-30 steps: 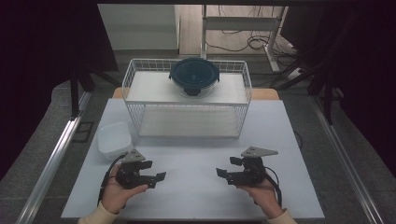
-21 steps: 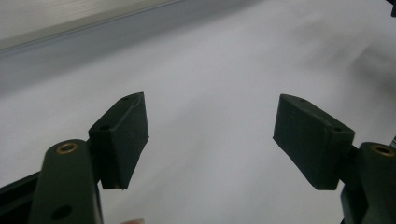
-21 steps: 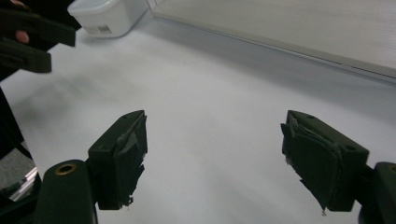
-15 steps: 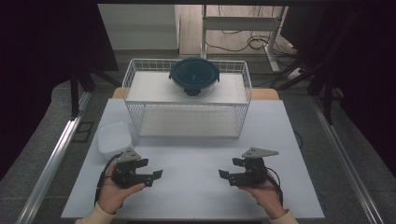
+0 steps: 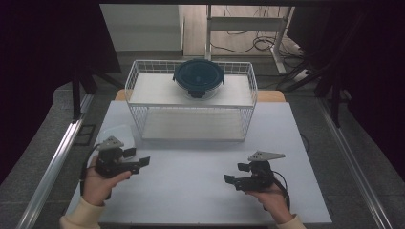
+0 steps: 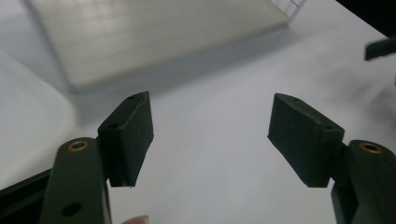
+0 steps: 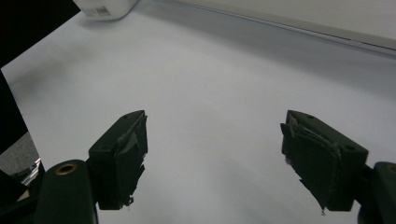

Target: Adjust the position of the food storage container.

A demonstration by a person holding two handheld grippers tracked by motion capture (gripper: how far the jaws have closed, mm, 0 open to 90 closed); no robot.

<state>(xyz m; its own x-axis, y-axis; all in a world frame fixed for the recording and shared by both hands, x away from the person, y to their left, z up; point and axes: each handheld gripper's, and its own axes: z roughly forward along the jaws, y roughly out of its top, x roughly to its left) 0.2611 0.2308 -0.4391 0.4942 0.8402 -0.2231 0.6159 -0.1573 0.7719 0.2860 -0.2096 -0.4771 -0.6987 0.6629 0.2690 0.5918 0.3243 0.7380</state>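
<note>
Your right gripper (image 7: 212, 158) stood open, nothing between its jaws | white table (image 7: 210, 79) lay beneath it | white container (image 7: 105, 8) sat far beyond its left jaw

One white wire basket (image 5: 191, 102) stands at the worktop's (image 5: 200, 181) far edge. One round dark-lidded container (image 5: 198, 78) sits on its upper shelf. One clear plastic tub (image 5: 117, 133) lies near the left edge. Two hand-held grippers: the left (image 5: 136, 160) and the right (image 5: 234, 179).
</note>
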